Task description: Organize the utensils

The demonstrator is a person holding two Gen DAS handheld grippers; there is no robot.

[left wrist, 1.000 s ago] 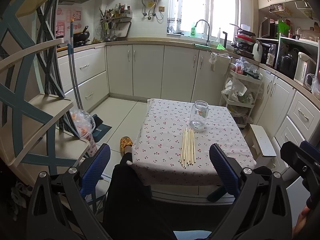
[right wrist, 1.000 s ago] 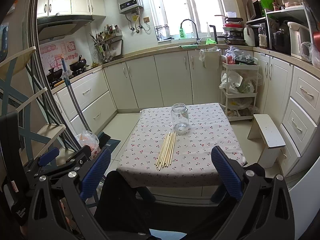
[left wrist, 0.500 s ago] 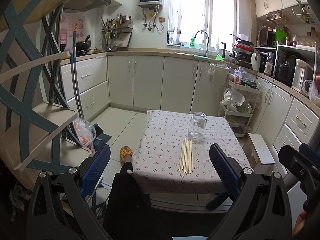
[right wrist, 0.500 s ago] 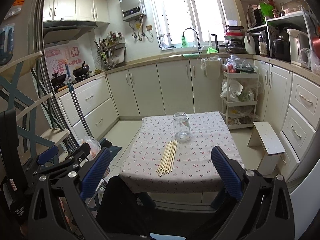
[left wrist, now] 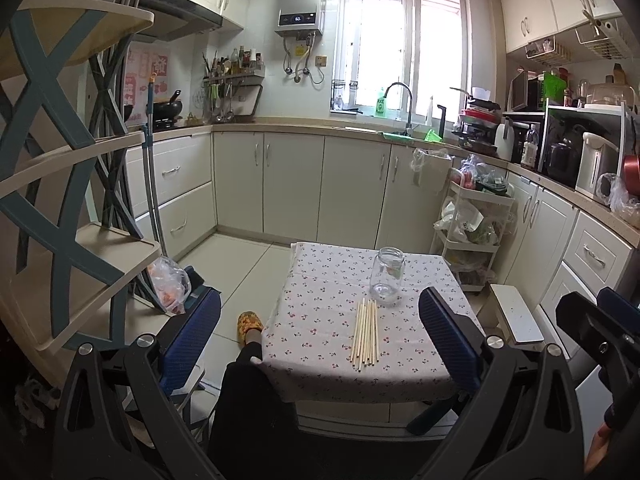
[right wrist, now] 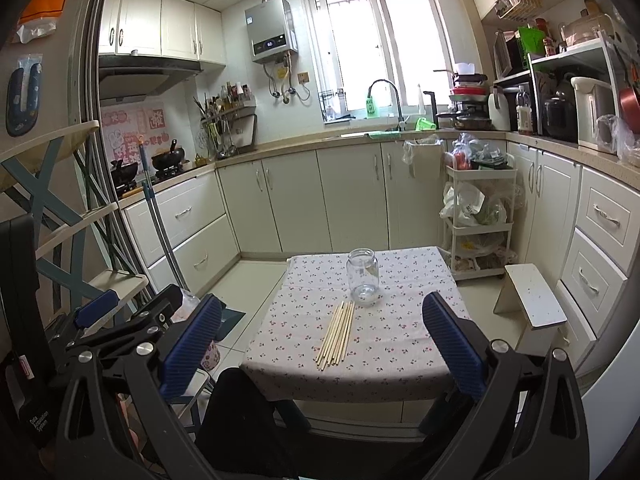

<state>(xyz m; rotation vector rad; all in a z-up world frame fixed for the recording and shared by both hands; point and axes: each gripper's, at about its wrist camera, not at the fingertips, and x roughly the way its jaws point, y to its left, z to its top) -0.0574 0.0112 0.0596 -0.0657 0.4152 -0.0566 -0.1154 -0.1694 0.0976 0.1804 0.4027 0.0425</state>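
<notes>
Left wrist view: left gripper [left wrist: 320, 340] is hanging well back from the desk [left wrist: 320, 360], jaws spread wide and empty; ribbed blue pads [left wrist: 192, 340] are facing inward.
Right wrist view: right gripper [right wrist: 322, 342] is hanging likewise, jaws released and gripping nothing.
Desk: small and square, wearing a pale cloth with a fine red floral print.
Chopsticks [left wrist: 366, 334] [right wrist: 337, 330]: thin, pale wooden sticks are lying flat in a loose bundle near the desk's middle, long axis running from the near edge toward the jar.
Jar [left wrist: 387, 276] [right wrist: 363, 276]: clear glass, rounded, lidless, is standing upright just beyond the sticks' far tips.
Stool [right wrist: 532, 300]: white, is sitting beside the desk.
</notes>
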